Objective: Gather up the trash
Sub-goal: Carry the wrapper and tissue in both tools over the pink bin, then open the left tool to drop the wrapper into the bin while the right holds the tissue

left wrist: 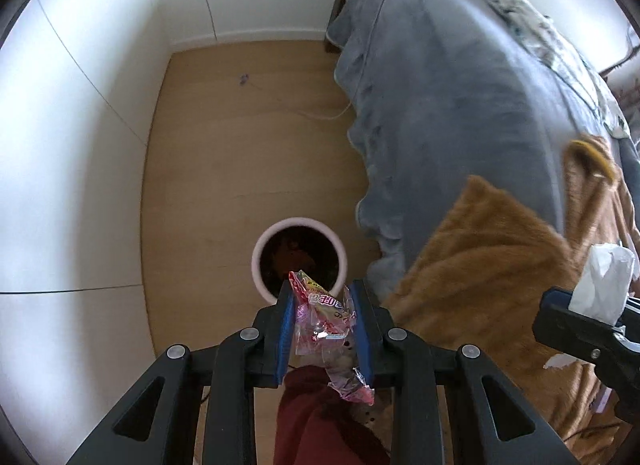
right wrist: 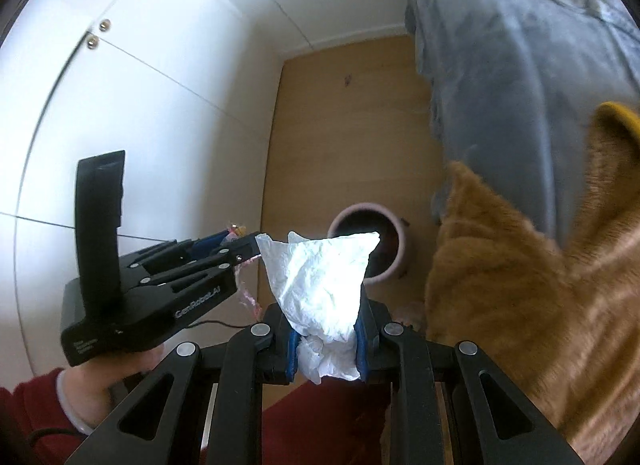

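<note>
A: What is in your left gripper (left wrist: 324, 301)?

B: You have a pink wrapper (left wrist: 320, 321) in it. The two blue pads are close together and the wrapper sits squeezed between them. A loose end hangs down over your red trouser leg (left wrist: 320, 421).

A: And your right gripper (right wrist: 326, 329)?

B: You hold a white tissue (right wrist: 320, 277) there. The pads are nearly together and pinch its lower part. The top puffs out wide above them.

A: Where is the bin?

B: Look just past your left gripper's tips. The pink bin (left wrist: 298, 255) stands on the wood floor (left wrist: 248, 145), and its inside looks dark. From your right gripper the bin (right wrist: 384, 261) sits behind the tissue, a bit further off.

A: What is beside it?

B: An orange blanket (left wrist: 492, 273) hangs down on the right, near the bin. Past that you see a grey blanket (left wrist: 440, 97) on the bed. On the left is a white wall (left wrist: 80, 145). Far off, a thin cord (left wrist: 312, 113) lies on the floor.
</note>
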### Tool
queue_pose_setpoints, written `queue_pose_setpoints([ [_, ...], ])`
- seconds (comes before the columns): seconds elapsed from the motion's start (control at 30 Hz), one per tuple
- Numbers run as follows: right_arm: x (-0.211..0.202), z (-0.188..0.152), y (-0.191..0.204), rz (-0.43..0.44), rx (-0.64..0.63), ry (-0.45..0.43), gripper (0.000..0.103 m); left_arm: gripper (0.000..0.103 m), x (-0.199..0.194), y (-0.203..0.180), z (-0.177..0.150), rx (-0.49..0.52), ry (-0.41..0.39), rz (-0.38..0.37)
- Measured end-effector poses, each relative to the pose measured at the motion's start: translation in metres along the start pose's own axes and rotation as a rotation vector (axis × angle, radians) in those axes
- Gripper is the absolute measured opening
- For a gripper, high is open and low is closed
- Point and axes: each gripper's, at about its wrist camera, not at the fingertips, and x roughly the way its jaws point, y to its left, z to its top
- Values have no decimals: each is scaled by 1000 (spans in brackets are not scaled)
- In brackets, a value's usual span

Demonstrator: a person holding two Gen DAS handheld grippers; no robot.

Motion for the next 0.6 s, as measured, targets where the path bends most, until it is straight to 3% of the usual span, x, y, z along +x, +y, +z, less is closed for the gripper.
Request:
queue_pose_setpoints([
  [0.13,34,7,-13,-3,14,31,21,28,51,14,7,-41,27,-37],
  [0.33,64,14,-27,-12,36,52,21,28,121,27,13,-53,92,-1],
  [0.43,74,17,-30,-14,36,58,21,34,138,27,13,-22,98,26],
  [0.5,80,19,-34,-12,41,61,21,47,144,27,13,-1,86,30],
  [0.6,90,17,-31,-6,45,64,21,54,152,30,11,3,73,9],
])
